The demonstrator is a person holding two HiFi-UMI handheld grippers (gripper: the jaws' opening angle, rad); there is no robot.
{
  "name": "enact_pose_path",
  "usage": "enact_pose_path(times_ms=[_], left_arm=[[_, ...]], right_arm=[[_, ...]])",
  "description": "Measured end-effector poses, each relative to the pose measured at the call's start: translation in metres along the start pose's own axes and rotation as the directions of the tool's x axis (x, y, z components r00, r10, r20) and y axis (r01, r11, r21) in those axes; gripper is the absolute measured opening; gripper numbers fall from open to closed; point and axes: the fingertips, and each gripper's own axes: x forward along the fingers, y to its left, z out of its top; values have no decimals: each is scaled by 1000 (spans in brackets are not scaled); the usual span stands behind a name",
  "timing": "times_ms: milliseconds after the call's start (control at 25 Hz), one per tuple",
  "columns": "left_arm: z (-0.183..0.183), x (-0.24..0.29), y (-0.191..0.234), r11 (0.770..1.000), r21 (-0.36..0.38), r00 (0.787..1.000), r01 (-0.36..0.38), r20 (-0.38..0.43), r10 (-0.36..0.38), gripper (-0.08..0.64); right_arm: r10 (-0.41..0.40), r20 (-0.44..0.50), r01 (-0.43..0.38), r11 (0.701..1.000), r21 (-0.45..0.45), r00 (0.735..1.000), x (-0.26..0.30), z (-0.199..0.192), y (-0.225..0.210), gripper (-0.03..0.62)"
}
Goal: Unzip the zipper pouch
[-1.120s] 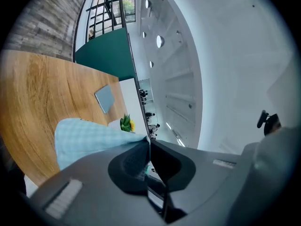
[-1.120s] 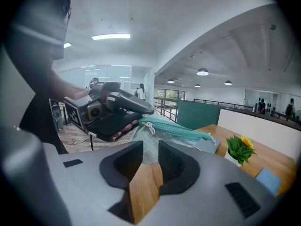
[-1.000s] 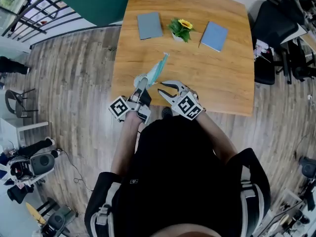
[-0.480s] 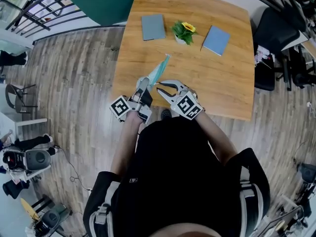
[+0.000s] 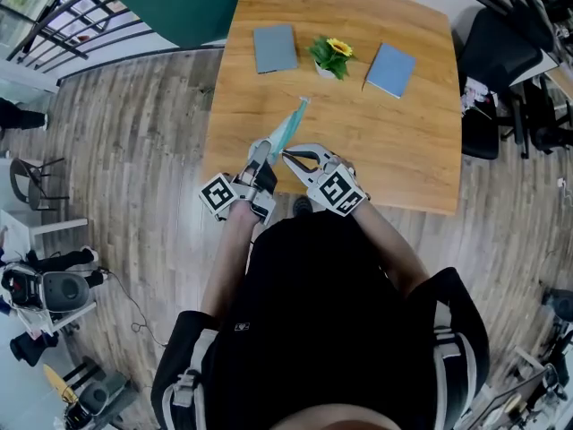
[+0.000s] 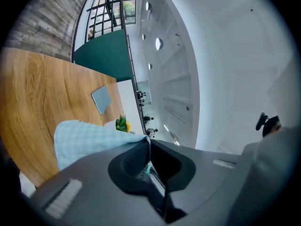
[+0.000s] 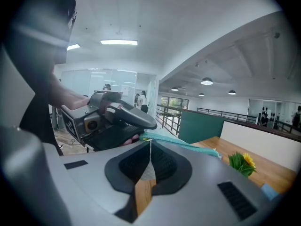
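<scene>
Left claw (image 6: 149, 144): clenched on one end of the pouch (image 6: 89, 138). Pale checked cloth runs out of the jaws to the left, and a teal scrap shows between the pads.

Right claw (image 7: 150, 142): the jaws have just been closing and now stand together. The tips lie against the pouch's teal zip edge, close beside the left claw. I cannot tell whether they pinch a pull tab.

Head view: I see both claws tip to tip at the near end of the pouch. The pouch shows edge-on as a narrow strip slanting away from them over the near-left part of the table (image 5: 403, 150). I cannot tell whether its far end rests on the wood.

Count, working outward:
- Claws: 2
- Pouch: 1
- Table: 1
- Flower (image 5: 331, 54): 1, potted, yellow bloom, on the far half of the table
- Books: 2, flat and grey-blue, one (image 5: 273, 48) left of the flower and one (image 5: 391, 66) right of it

All three far items sit well apart from the pouch.
</scene>
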Motion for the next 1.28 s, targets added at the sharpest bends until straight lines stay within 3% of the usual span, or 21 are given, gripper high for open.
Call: enact_pose_path(times_ms=[800,1280], left_arm=[[4,-8,20,998,-27,998,-57,3,57,5],[-5,-6,14,999,-37,999,-37,-4,37,5]], right_arm=[[-53,-52,52,998,-22,997,6,-7,-7,8],[-92,-48,91,996,-12,995,-3,-11,-10,8]])
